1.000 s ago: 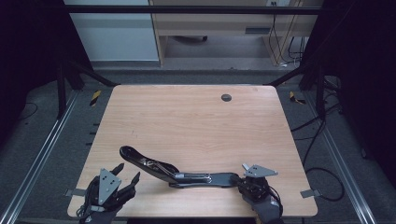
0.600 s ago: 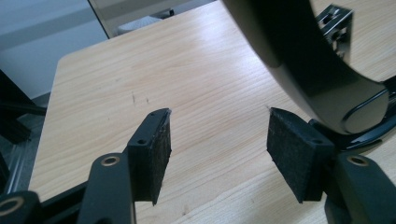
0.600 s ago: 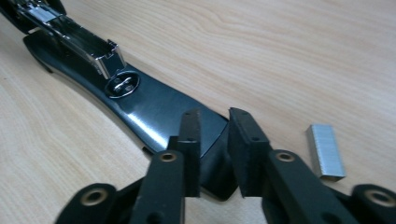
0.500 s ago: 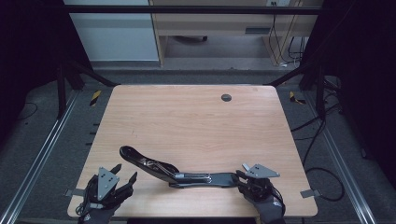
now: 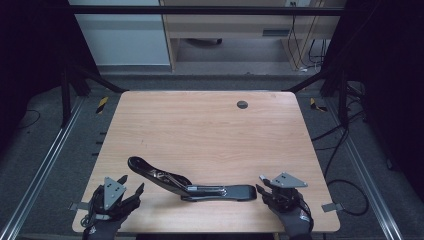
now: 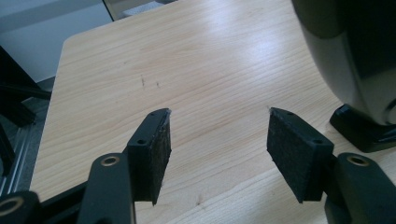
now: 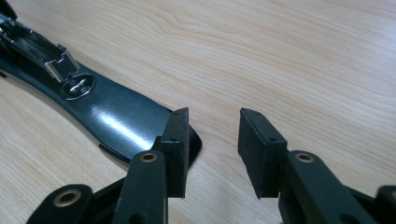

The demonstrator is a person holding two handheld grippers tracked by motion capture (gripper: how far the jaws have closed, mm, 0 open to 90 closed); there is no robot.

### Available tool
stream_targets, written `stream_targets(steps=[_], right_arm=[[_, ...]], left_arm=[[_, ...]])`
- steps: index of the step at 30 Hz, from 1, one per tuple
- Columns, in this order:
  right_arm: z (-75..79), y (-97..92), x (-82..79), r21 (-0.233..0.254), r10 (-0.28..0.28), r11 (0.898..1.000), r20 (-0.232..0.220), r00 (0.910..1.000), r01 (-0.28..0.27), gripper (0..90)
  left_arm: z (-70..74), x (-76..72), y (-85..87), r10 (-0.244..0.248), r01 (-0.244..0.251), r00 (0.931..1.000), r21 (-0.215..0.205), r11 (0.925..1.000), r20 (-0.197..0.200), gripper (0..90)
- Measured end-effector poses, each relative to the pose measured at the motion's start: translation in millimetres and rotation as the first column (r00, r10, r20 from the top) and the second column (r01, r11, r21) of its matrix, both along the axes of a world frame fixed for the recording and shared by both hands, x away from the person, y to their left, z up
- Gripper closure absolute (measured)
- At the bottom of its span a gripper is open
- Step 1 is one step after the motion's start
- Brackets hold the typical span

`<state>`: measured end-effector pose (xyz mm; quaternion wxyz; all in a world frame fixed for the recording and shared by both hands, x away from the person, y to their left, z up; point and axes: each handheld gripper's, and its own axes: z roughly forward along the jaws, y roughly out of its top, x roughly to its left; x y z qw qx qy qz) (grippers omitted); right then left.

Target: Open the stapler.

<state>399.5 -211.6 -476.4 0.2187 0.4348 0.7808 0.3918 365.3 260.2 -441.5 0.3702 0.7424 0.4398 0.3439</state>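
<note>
Glossy black stapler, swung open flat

Table: pale wood-grain top, smooth, soft sheen with a bright glare patch at upper centre of the left gripper view. Small dark round plug near the top edge, matt. Stapler opened flat at lower centre: glossy black shell (plastic or painted metal, cannot tell), sharp highlights; its inner rail and round anvil plate are bright polished metal. Left gripper and right gripper: matt black bodies, brass-looking rings at the screw holes, pads coarse, dull, felt-like or rubbery. Floor around the table: grey, rough carpet look.
</note>
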Motion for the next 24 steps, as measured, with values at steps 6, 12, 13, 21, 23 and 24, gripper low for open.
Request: stream_targets(steps=[6, 12, 13, 21, 23, 24], right_arm=[[6.5, -16.9, 0.4, 0.006, -0.051, 0.999, 0.017, 0.9985, 0.051, 64.8], [13.8, -24.8, 0.8, -0.029, -0.102, 0.994, 0.048, 0.9937, 0.103, 61.9], [14.1, -26.0, 1.2, -0.022, -0.107, 0.994, 0.032, 0.9937, 0.108, 61.0], [19.6, -34.0, 5.2, -0.073, -0.095, 0.993, 0.014, 0.9954, 0.096, 72.0], [21.3, -34.5, 6.5, -0.061, -0.099, 0.993, -0.008, 0.9951, 0.098, 73.4], [22.1, -34.3, 7.3, -0.059, -0.103, 0.993, -0.022, 0.9944, 0.102, 72.2]], left_arm=[[-3.9, 3.8, 0.8, 0.003, -0.003, 0.9998, 0.002, 1.0000, -0.019, 39.3], [-5.5, 5.9, 1.9, 0.004, -0.005, 0.9997, -0.002, 1.0000, -0.025, 39.3], [-5.8, 6.4, 2.3, 0.005, -0.005, 0.9997, 0.001, 1.0000, -0.025, 39.3], [-10.1, 10.4, 4.5, 0.010, -0.010, 0.9990, 0.005, 0.9999, -0.042, 39.4], [-10.8, 11.3, 4.6, 0.009, -0.009, 0.9990, 0.007, 0.9999, -0.045, 39.4], [-10.9, 11.5, 4.6, 0.009, -0.008, 0.9989, 0.008, 0.9999, -0.045, 39.4]])
